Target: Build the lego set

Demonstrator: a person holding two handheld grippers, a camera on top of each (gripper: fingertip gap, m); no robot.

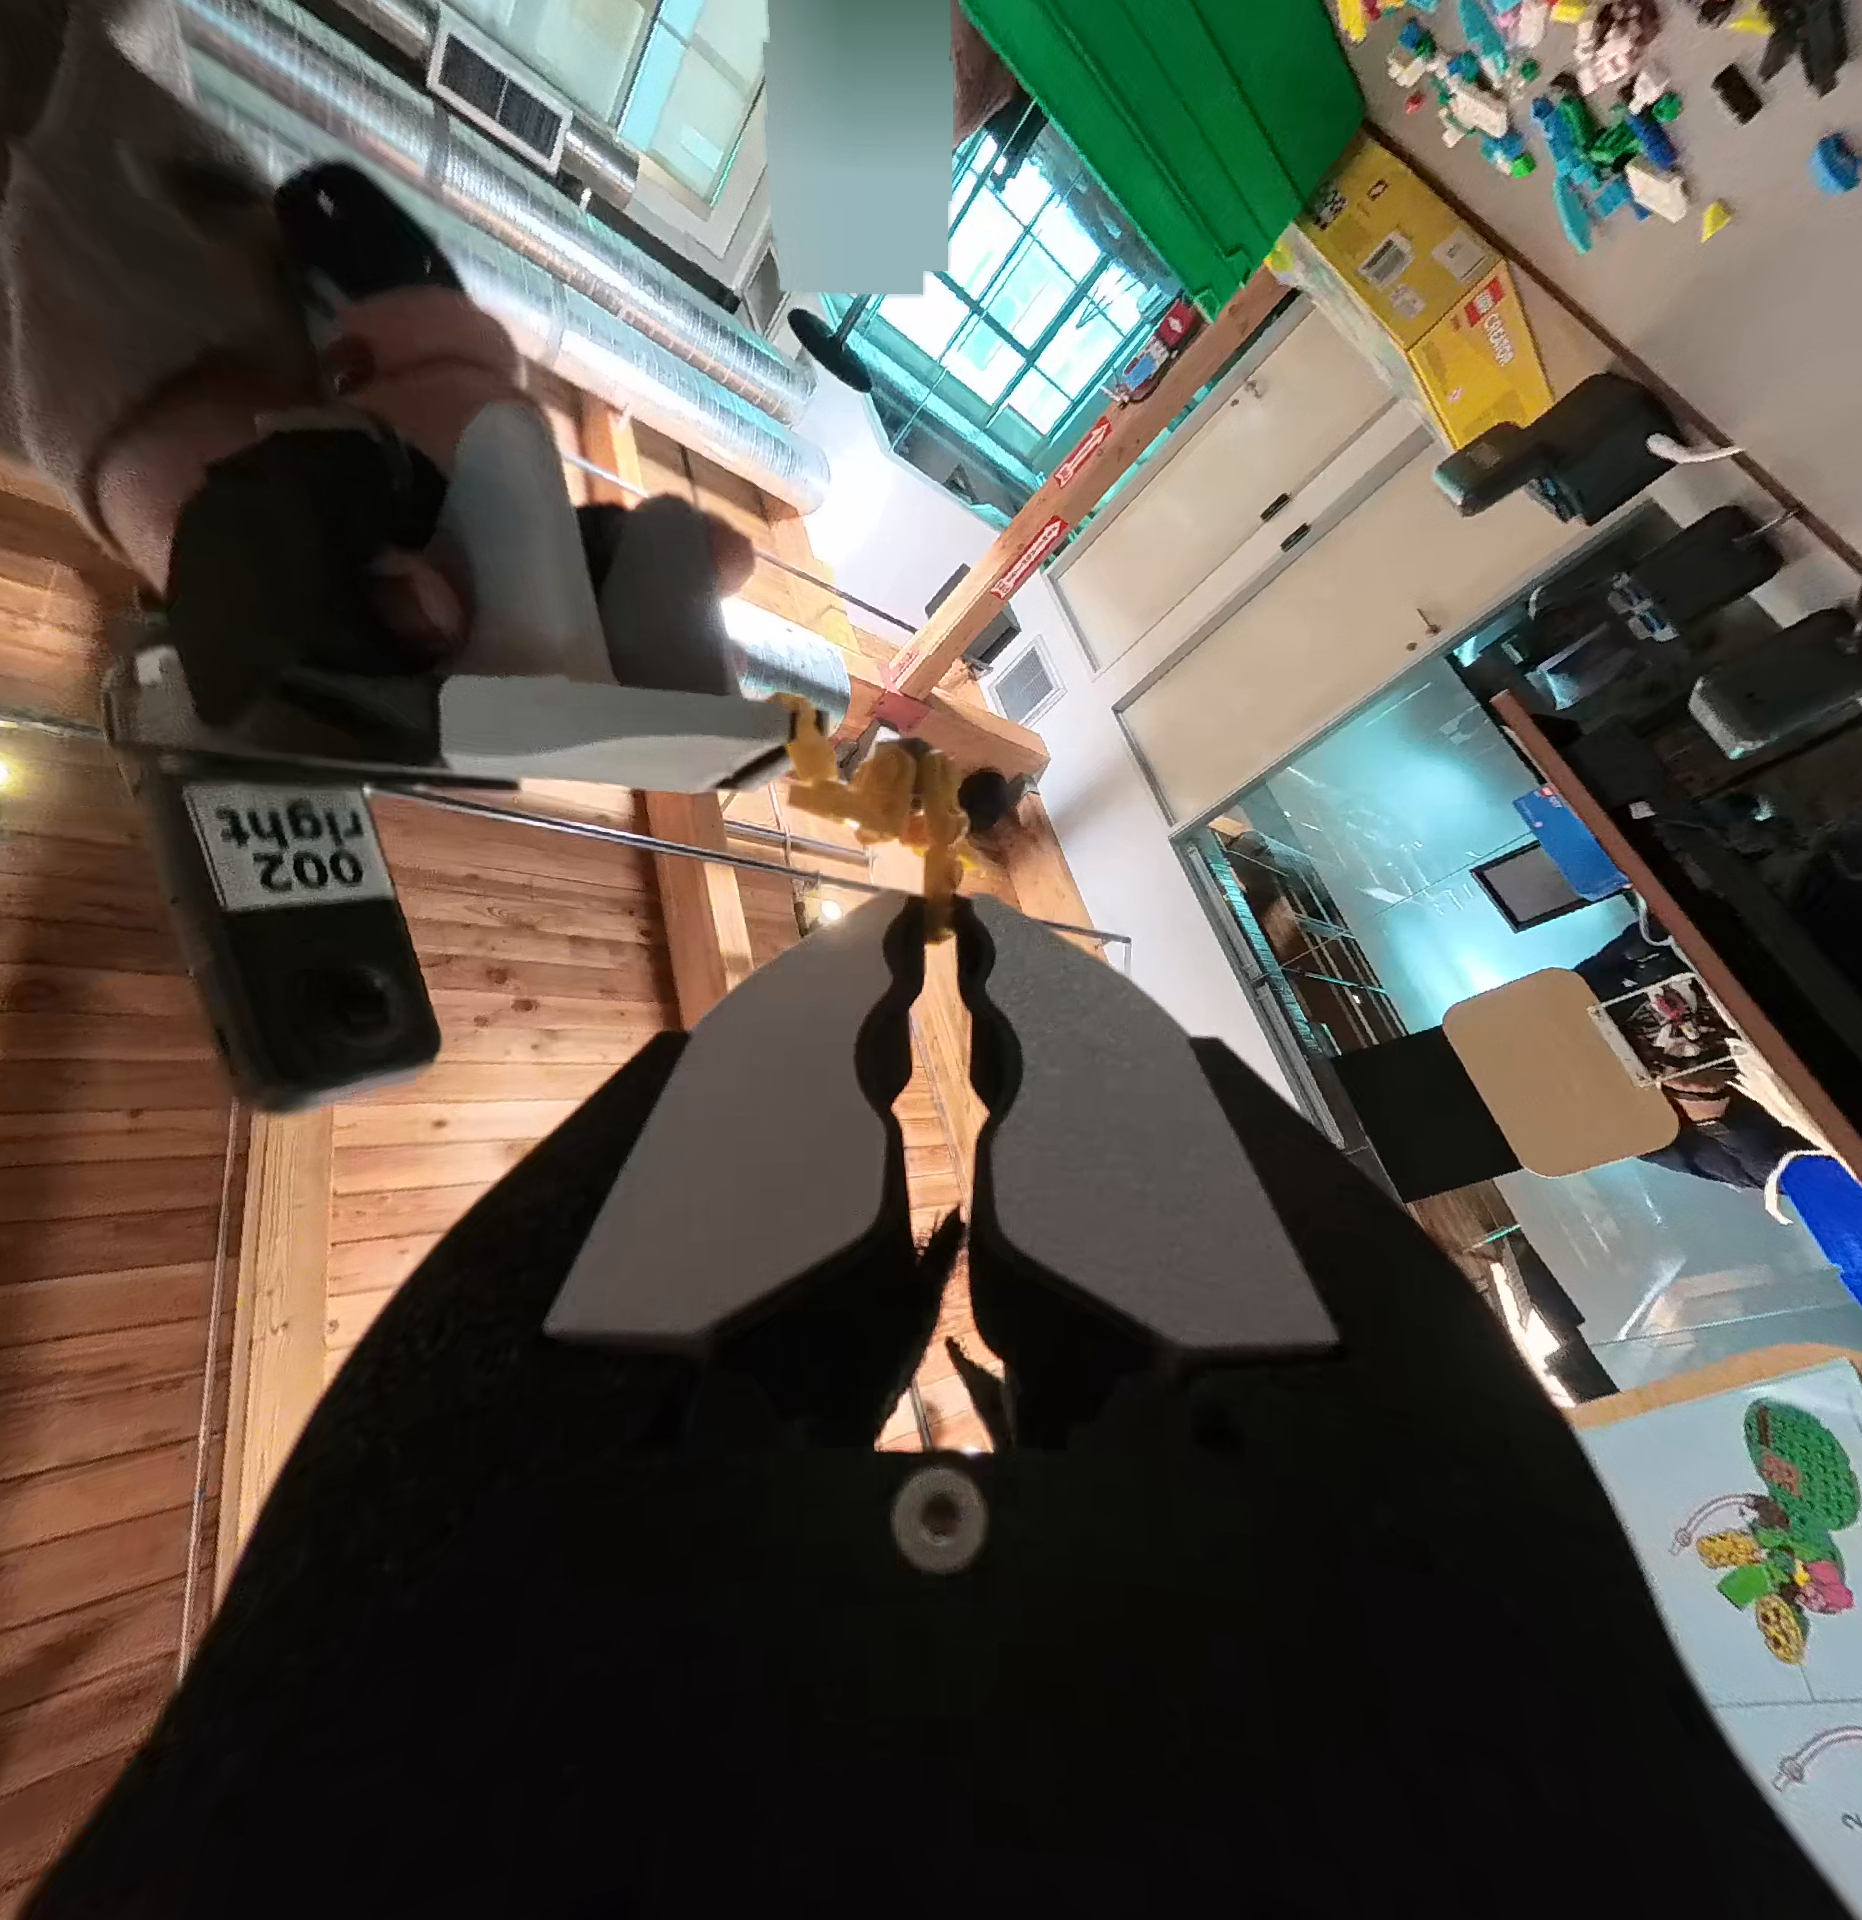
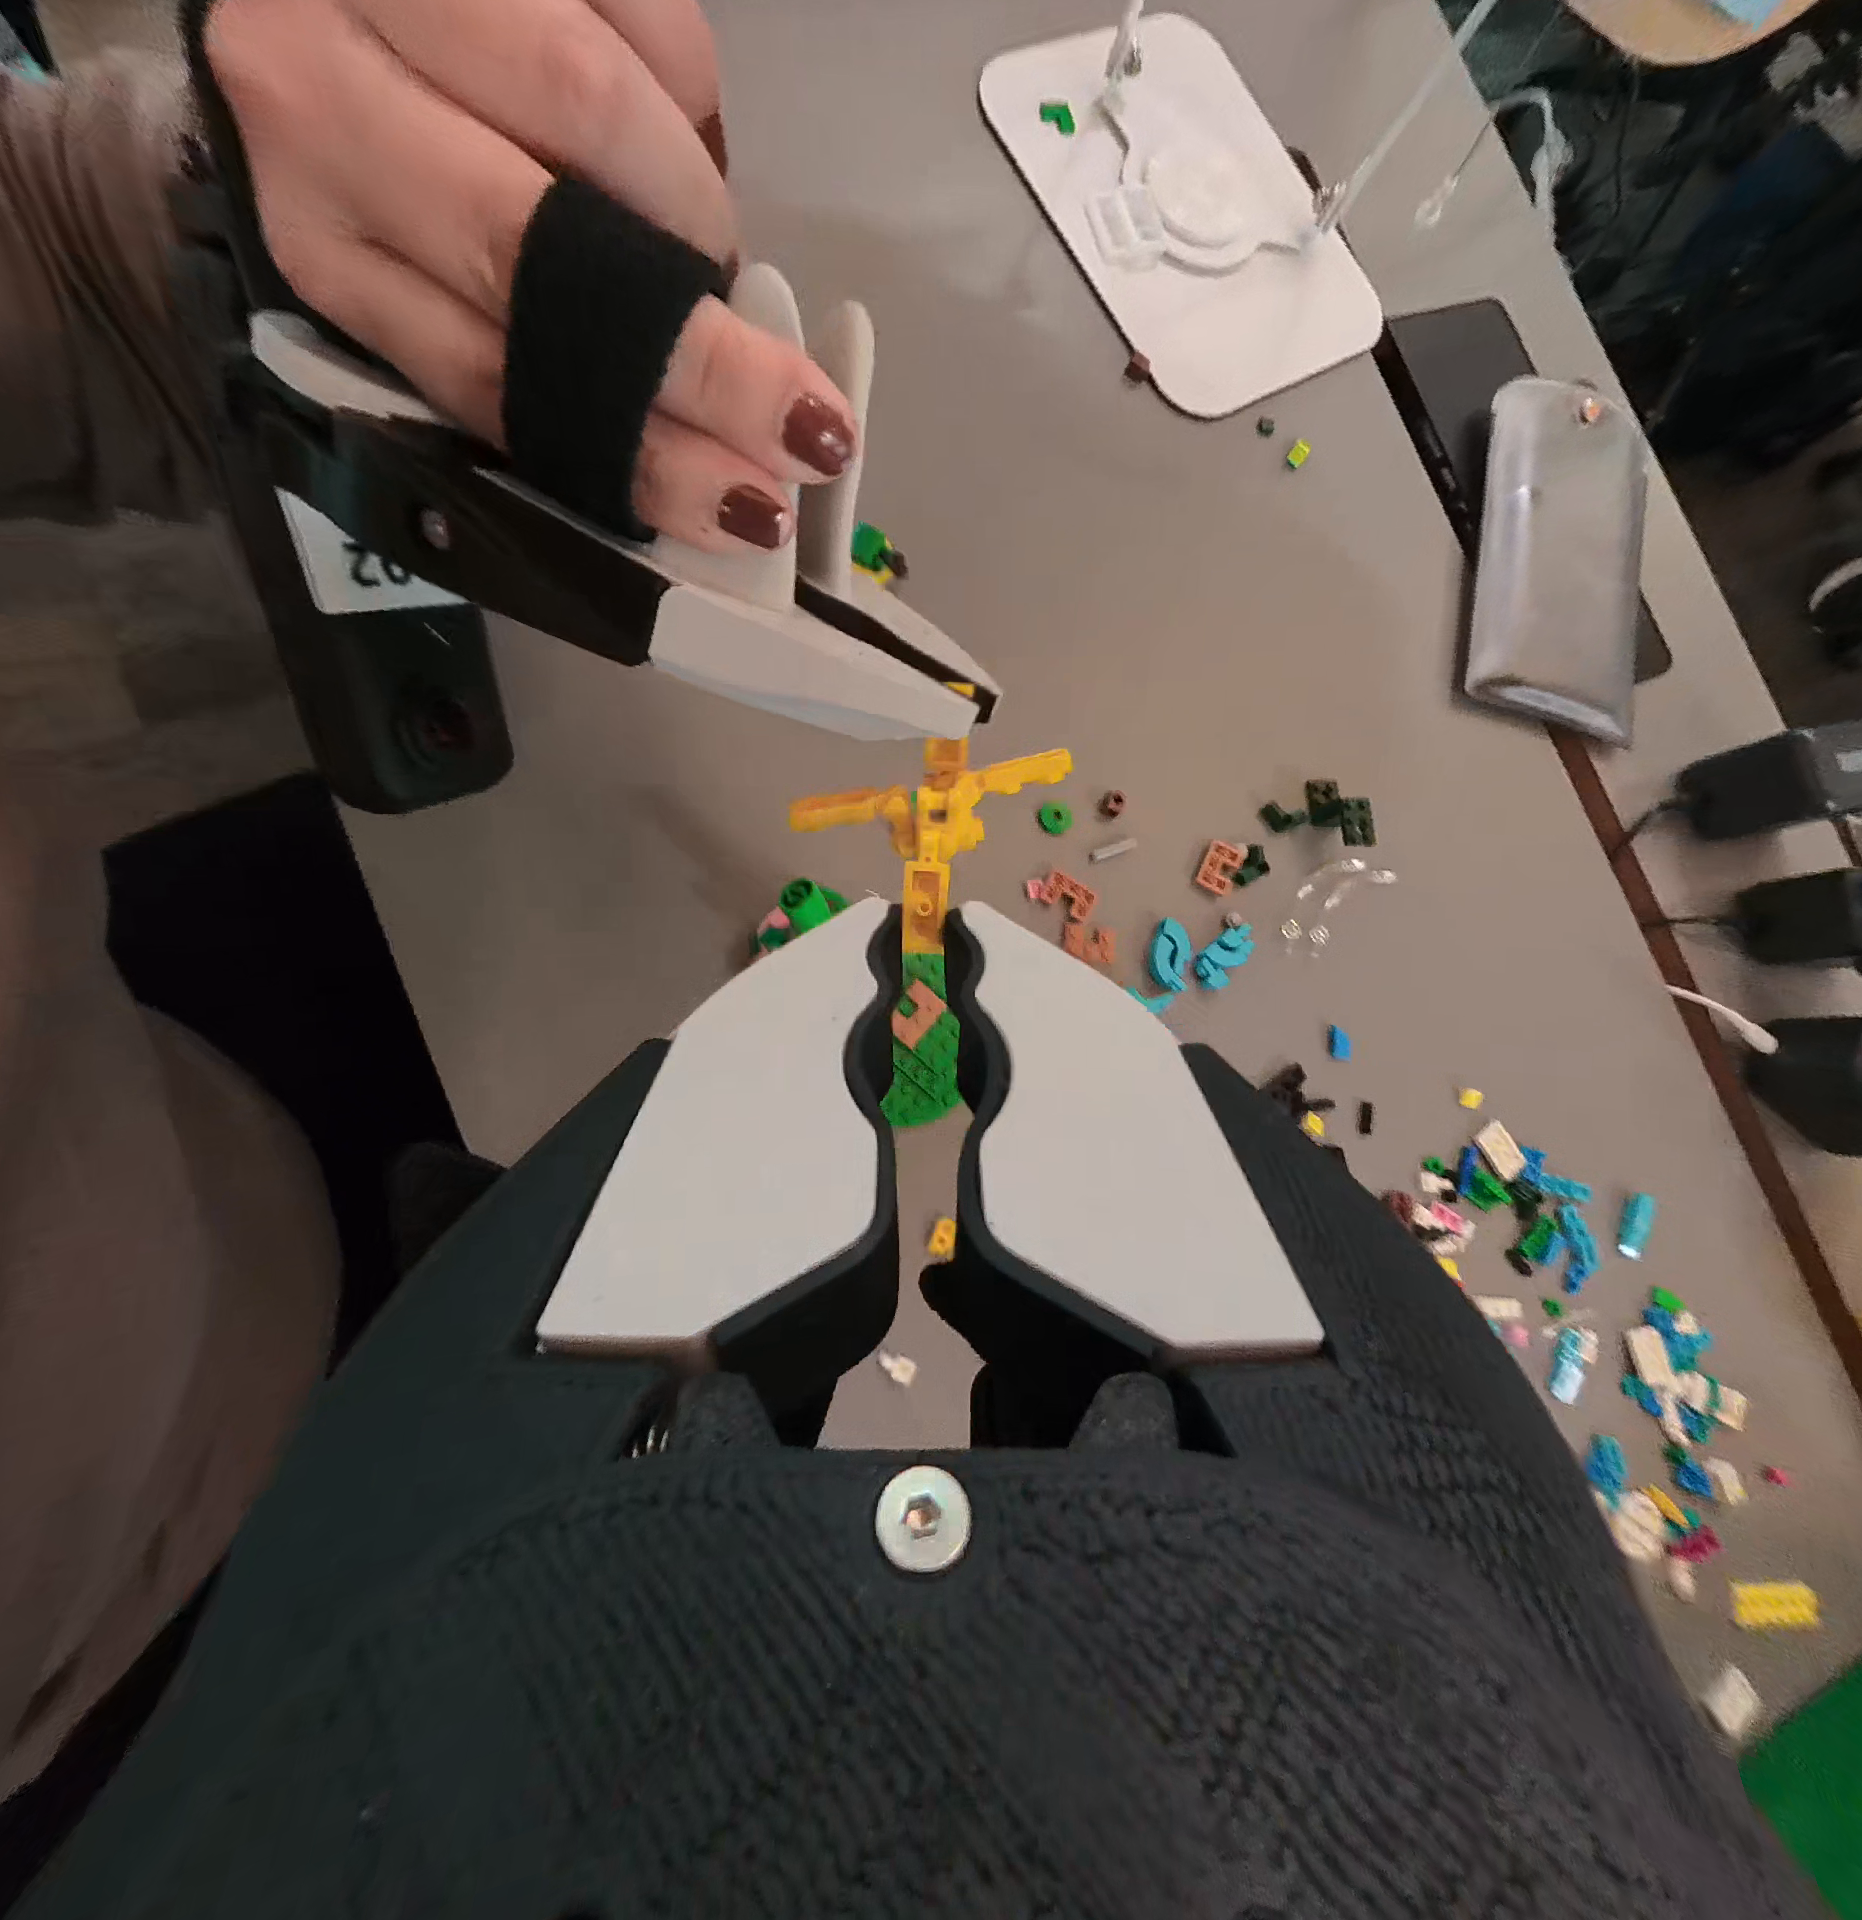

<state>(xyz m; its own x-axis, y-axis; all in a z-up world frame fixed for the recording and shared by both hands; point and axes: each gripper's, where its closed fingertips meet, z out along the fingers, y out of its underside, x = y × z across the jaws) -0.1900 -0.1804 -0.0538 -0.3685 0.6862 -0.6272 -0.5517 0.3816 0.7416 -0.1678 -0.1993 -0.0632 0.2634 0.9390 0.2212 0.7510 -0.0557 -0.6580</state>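
A yellow lego assembly (image 2: pixel 937 805) with side arms is held in the air above the grey table (image 2: pixel 1114 582). My right gripper (image 2: pixel 925 914) is shut on its lower yellow stem. My left gripper (image 2: pixel 974 707) comes in from the upper left, held by a hand, and is shut on the small yellow piece at its top end. In the left wrist view the left gripper (image 1: pixel 932 914) pinches one end of the assembly (image 1: pixel 885 790), and the right gripper (image 1: pixel 771 753) holds the other end. A green round plate (image 2: pixel 922 1070) shows between my right fingers; whether it is attached is unclear.
Several loose bricks (image 2: pixel 1561 1247) lie scattered on the table's right side. A white stand base (image 2: pixel 1176 208) and a clear pouch (image 2: pixel 1550 561) sit at the back. An instruction booklet (image 1: pixel 1737 1558), a yellow box (image 1: pixel 1426 291) and a green bin (image 1: pixel 1166 114) show in the left wrist view. The grippers are tip to tip, or close to it. The green round plate (image 2: pixel 922 1070) is about equally far from each gripper, around 20 cm.
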